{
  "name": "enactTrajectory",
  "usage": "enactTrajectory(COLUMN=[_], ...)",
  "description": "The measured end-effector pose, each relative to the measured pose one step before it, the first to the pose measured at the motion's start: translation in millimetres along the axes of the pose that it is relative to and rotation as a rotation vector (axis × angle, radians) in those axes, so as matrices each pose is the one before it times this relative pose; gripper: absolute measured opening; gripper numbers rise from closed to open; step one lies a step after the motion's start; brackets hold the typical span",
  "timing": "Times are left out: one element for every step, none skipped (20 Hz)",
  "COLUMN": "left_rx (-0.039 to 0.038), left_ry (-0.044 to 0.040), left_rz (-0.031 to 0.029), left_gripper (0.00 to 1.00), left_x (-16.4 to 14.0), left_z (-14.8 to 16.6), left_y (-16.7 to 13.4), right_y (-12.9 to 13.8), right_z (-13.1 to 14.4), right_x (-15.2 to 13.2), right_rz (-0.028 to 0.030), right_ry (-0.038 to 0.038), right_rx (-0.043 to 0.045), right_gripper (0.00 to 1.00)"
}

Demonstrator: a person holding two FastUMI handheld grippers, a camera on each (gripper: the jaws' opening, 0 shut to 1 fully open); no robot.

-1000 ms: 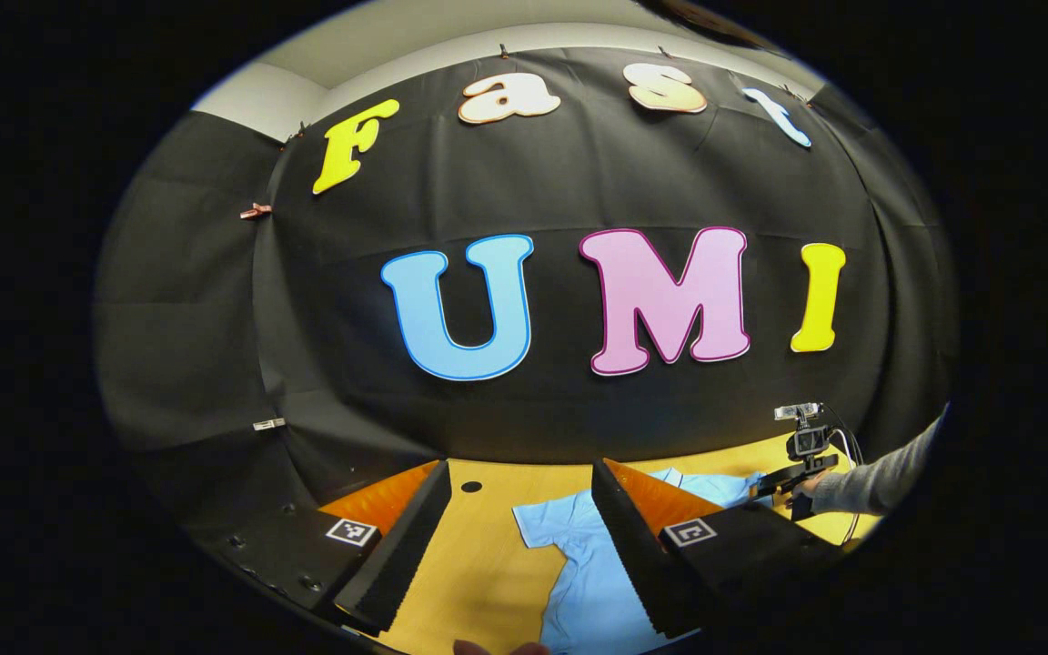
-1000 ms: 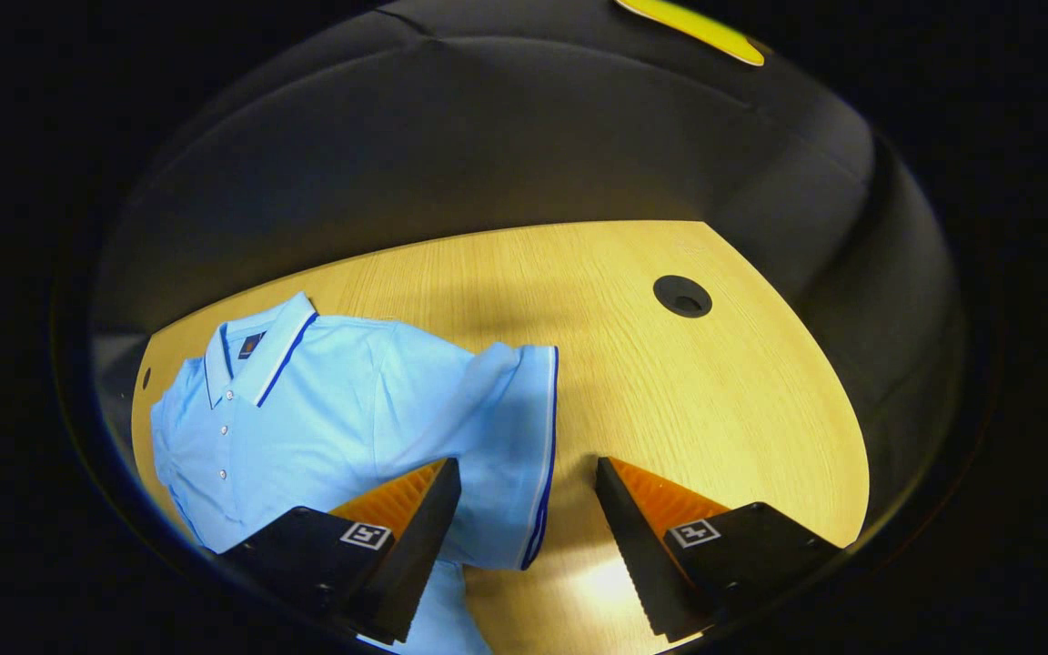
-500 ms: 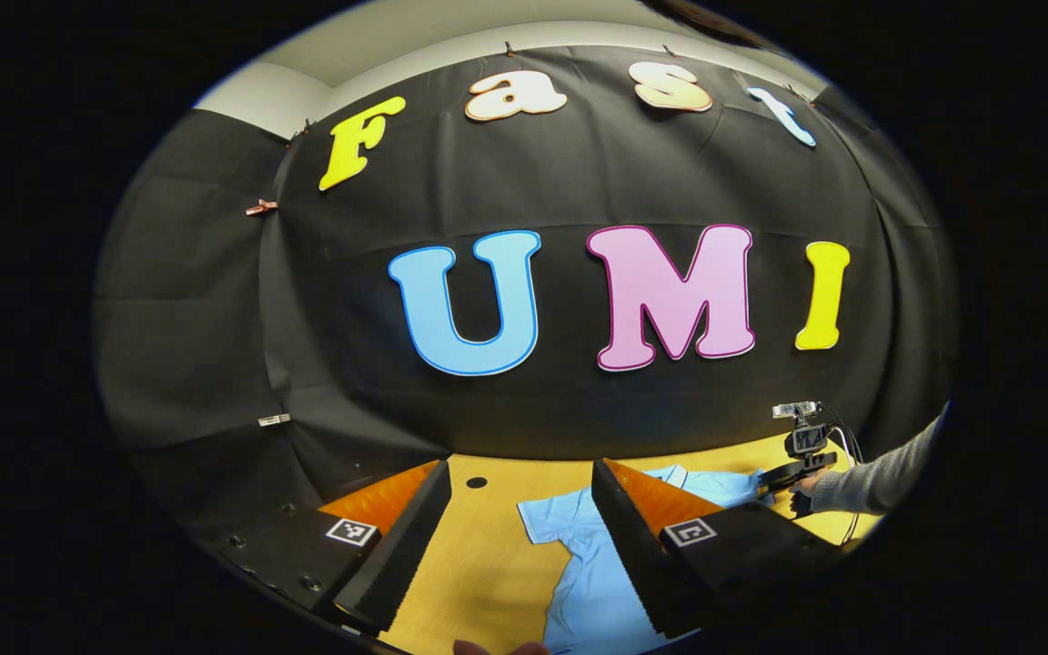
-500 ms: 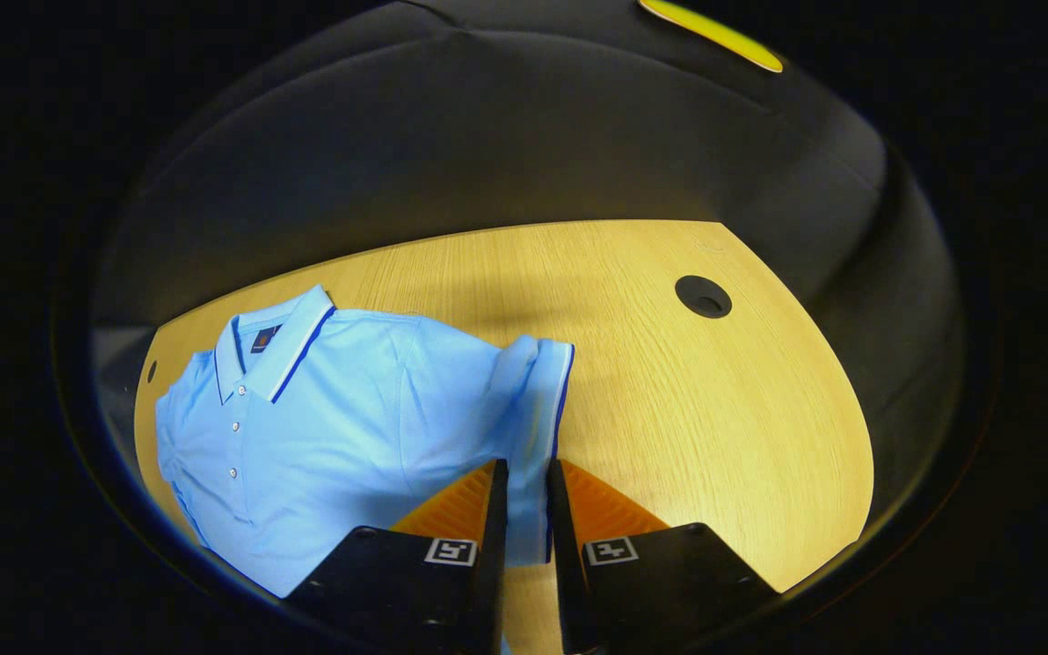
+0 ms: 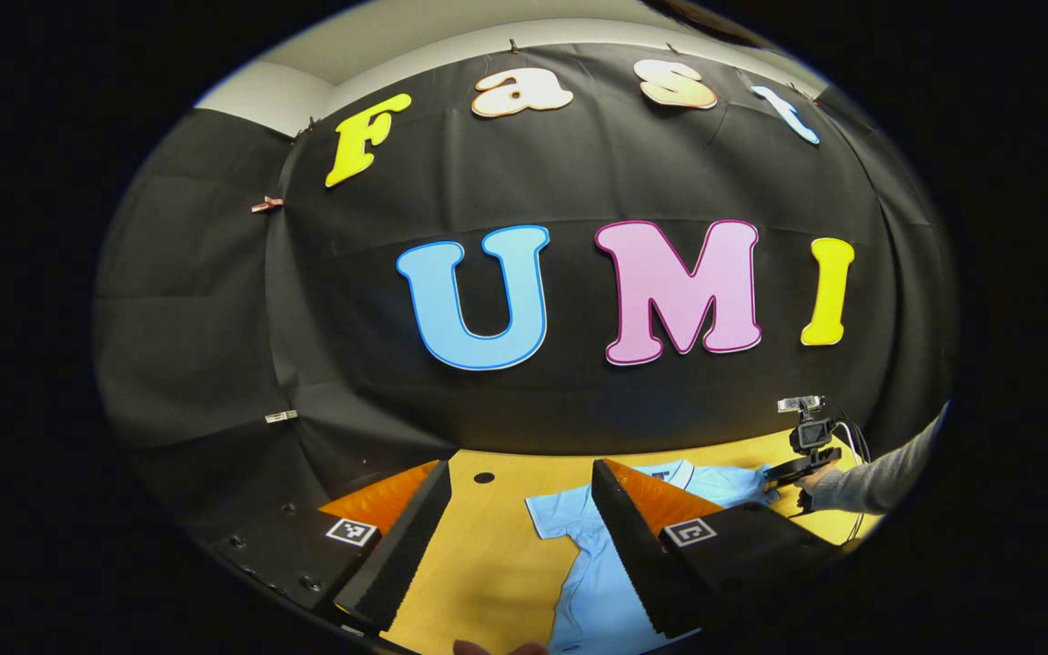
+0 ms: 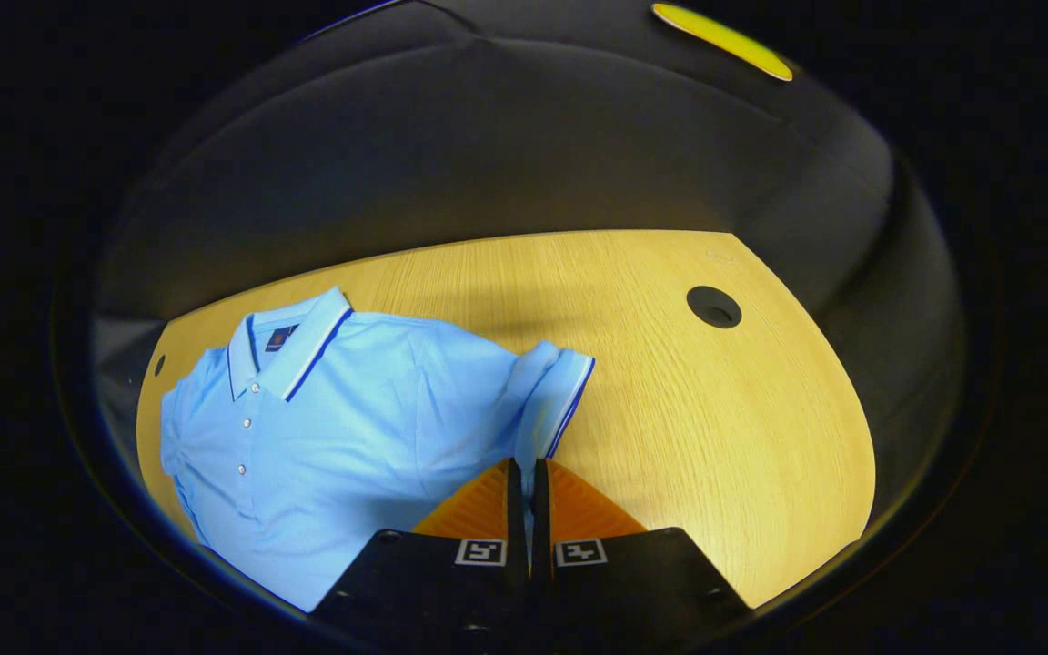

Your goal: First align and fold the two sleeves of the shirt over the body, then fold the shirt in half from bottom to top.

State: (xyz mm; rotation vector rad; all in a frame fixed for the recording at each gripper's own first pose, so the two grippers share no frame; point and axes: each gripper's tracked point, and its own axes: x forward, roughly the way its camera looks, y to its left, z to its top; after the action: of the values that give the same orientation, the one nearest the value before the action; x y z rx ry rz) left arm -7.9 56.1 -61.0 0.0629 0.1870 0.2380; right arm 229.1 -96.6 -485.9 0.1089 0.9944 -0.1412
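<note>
A light blue polo shirt [image 6: 351, 409] with a dark-trimmed collar lies face up on the wooden table [image 6: 715, 437]. Its near sleeve [image 6: 560, 387] is bunched and lifted at the cuff. My right gripper [image 6: 524, 466] is shut on that sleeve, with cloth running down between its fingers. In the left gripper view the shirt [image 5: 592, 569] lies below, partly hidden by one finger. My left gripper [image 5: 519, 466] is open above the table, holding nothing. The right gripper [image 5: 774, 473] shows farther off at the shirt's far sleeve, held by a hand in a grey sleeve [image 5: 874, 482].
A round cable hole [image 6: 713, 307] sits in the table to the right of the shirt. A small hole [image 5: 484, 477] also lies ahead of the left gripper. The black booth wall closes the table's far side. Bare wood stretches right of the sleeve.
My right gripper went from open around the sleeve's cuff to shut on it, and the sleeve has bunched up. The left gripper stayed open and drifted slightly.
</note>
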Motion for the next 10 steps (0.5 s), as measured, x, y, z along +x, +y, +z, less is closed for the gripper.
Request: enactTrajectory(left_rx=[-0.00075,-0.00051,-0.00122,-0.00204,-0.00255,-0.00272,-0.00194,-0.00113,-0.00126,-0.00255], left_ry=[-0.00065,-0.00112,-0.00121,0.00029,-0.00046,-0.00055,-0.00128,-0.00141,0.00058,0.00050], left_rz=[0.00085,0.00164,0.00089,0.00175,0.00248,0.00210,0.00195,0.00321,0.00383,0.00396], left_gripper=[0.99,0.99,0.99,0.99,0.99,0.99,0.99,0.99,0.99,0.99], left_x=[-0.13,-1.32,-0.01,0.28,-0.51,-0.71,-0.22,-1.59,-0.49,-0.86], left_z=[0.40,-0.29,0.67,-0.54,-0.13,-1.09,1.09,-0.44,0.14,-1.37], left_y=[1.56,1.06,1.26,1.93,1.76,1.91,2.15,3.00,2.85,3.38], right_y=[2.96,5.74,7.74,7.89,9.76,11.34,12.46,14.08,15.11,15.95], right_z=[5.14,5.76,5.38,3.71,3.64,3.14,2.41,2.27,1.03,2.98], right_x=[-3.91,-3.33,-4.10,-4.96,-4.58,-3.54,-4.65,-3.48,-2.17,-2.40], right_rz=[0.00595,0.01075,0.01142,0.01404,0.01630,0.01946,0.02314,0.02350,0.02414,0.02459], right_ry=[-0.01752,-0.01770,-0.01666,-0.01315,-0.01205,-0.00952,-0.00770,-0.00795,-0.00592,-0.00805], right_rx=[-0.00330,-0.00746,-0.00858,-0.00549,-0.00366,-0.00491,-0.00764,-0.01310,-0.01724,-0.01655], right_gripper=[0.05,0.05,0.05,0.05,0.05,0.05,0.10,0.05,0.05,0.05])
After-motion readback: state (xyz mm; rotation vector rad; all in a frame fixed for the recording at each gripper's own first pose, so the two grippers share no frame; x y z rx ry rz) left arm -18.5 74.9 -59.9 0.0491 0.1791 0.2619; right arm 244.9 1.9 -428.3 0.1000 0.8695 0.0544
